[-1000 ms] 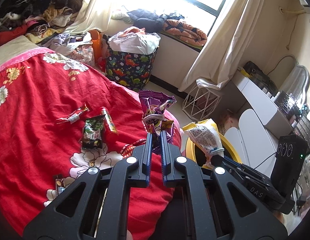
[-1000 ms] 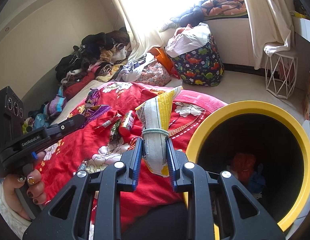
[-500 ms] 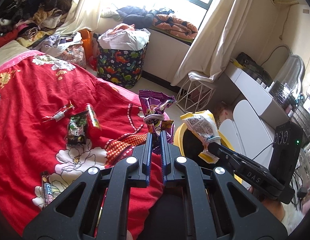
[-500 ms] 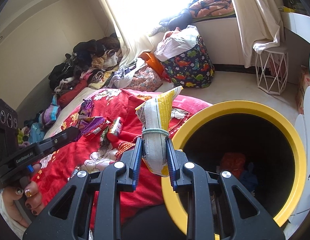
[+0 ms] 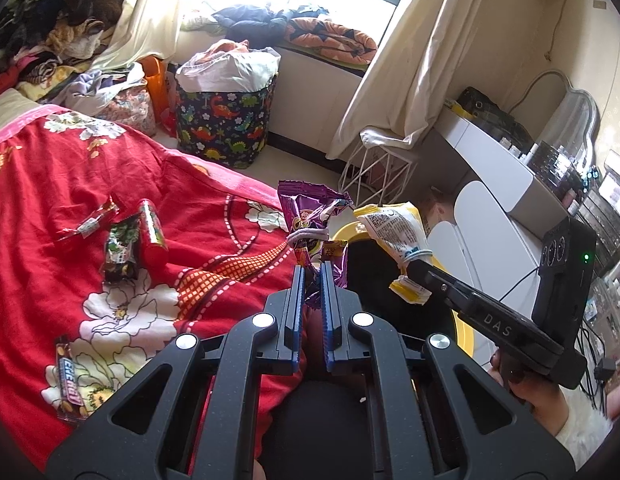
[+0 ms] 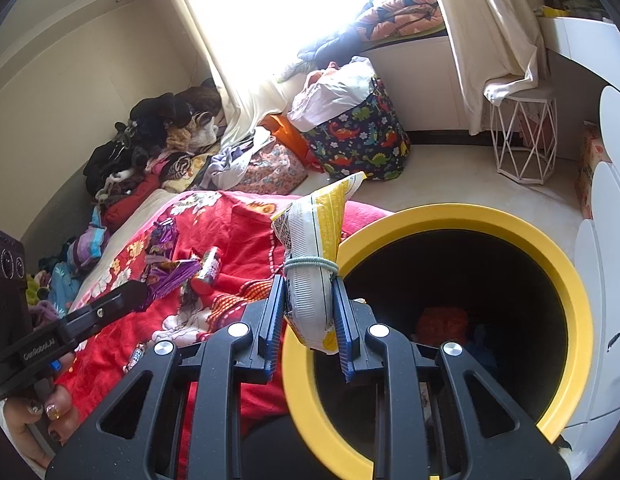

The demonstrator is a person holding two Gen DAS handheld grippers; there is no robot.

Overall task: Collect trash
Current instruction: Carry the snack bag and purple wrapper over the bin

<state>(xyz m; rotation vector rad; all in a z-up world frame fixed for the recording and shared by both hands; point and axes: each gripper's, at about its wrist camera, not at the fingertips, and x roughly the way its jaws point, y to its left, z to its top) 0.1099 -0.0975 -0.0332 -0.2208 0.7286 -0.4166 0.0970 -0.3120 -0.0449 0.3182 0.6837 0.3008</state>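
My left gripper (image 5: 311, 270) is shut on a purple snack bag (image 5: 310, 216) tied with a band, held above the edge of the red flowered bedspread (image 5: 89, 184). My right gripper (image 6: 307, 284) is shut on a yellow and white snack bag (image 6: 316, 248), also banded, at the near rim of the yellow-rimmed black bin (image 6: 566, 280). In the left wrist view that yellow bag (image 5: 394, 232) hangs over the bin (image 5: 344, 232). Several wrappers lie on the bed: a green one (image 5: 119, 252), a red tube (image 5: 151, 226), a candy bar (image 5: 71, 380).
A dinosaur-print laundry basket (image 6: 358, 136) and a white wire stool (image 6: 524, 136) stand on the floor beyond the bin. Clothes are piled at the bed's far end (image 6: 157, 136). White furniture (image 5: 494, 184) lines the right side. Some trash lies in the bin's bottom (image 6: 442, 320).
Both grippers have shifted to the right toward the bin, each keeping its bag. The bin's opening now fills more of the right wrist view, and the yellow bag is over its rim.
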